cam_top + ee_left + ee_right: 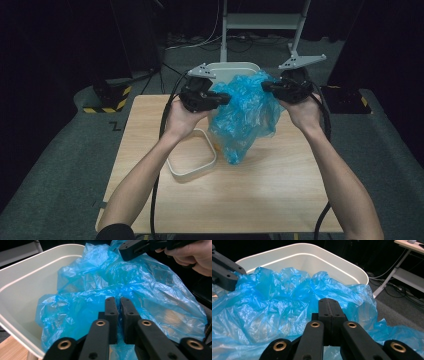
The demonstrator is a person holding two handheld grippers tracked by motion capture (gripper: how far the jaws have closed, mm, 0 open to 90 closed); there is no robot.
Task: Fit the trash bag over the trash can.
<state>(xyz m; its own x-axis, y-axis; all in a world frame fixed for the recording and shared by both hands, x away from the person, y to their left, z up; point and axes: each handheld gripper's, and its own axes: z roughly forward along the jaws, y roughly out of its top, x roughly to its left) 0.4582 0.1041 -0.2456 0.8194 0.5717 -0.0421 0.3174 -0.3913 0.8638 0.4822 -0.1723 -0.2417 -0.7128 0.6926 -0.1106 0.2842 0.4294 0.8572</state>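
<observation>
A light wooden bench (260, 195) is seen from above. At the middle of its far edge a white bin (233, 69) stands, and a crumpled blue plastic bag (245, 115) is draped over the bin's near rim, partly inside it and hanging down toward the middle of the bench. A white rectangular frame (192, 159) lies flat on the bench left of centre, just beside the hanging bag. The bag's upper edge is held on the left by the left gripper (119, 305), whose jaws are nearly closed with thin film pinched between them. The right gripper (329, 307) is clamped fully on the bag's right upper edge, its jaws pressed together.
</observation>
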